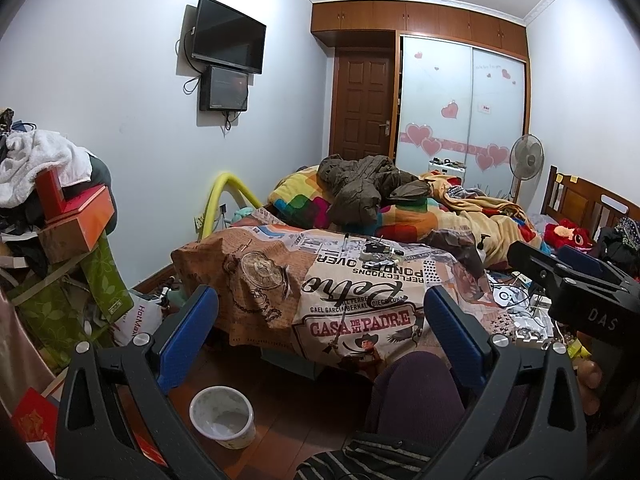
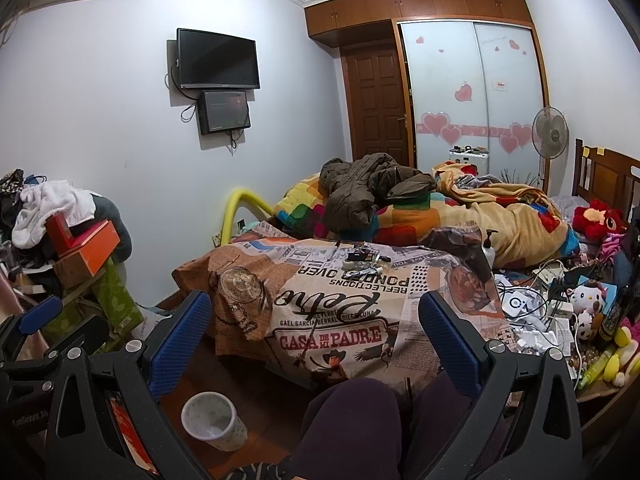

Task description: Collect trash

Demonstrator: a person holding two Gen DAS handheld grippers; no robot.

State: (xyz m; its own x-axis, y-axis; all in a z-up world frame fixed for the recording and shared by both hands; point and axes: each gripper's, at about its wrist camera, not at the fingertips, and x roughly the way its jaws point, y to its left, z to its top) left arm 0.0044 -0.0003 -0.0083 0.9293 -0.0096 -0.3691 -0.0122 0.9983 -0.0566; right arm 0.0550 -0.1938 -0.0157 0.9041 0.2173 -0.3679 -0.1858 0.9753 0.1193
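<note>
A small white waste bin point(image 1: 222, 415) stands on the wooden floor at the bed's foot; it also shows in the right wrist view point(image 2: 212, 420). My left gripper point(image 1: 320, 336) is open and empty, held above the floor in front of the bed. My right gripper point(image 2: 316, 336) is open and empty too; it shows at the right edge of the left wrist view point(image 1: 576, 280). Small items point(image 1: 378, 251) lie on the newspaper-print cover point(image 1: 360, 300). What they are is too small to tell.
A bed with a colourful quilt point(image 1: 420, 208) and a brown jacket point(image 1: 368, 184) fills the middle. Piled boxes and clothes point(image 1: 60, 208) stand left. Cables, chargers and toys point(image 2: 560, 312) crowd the right. The person's knees point(image 2: 352, 420) are below.
</note>
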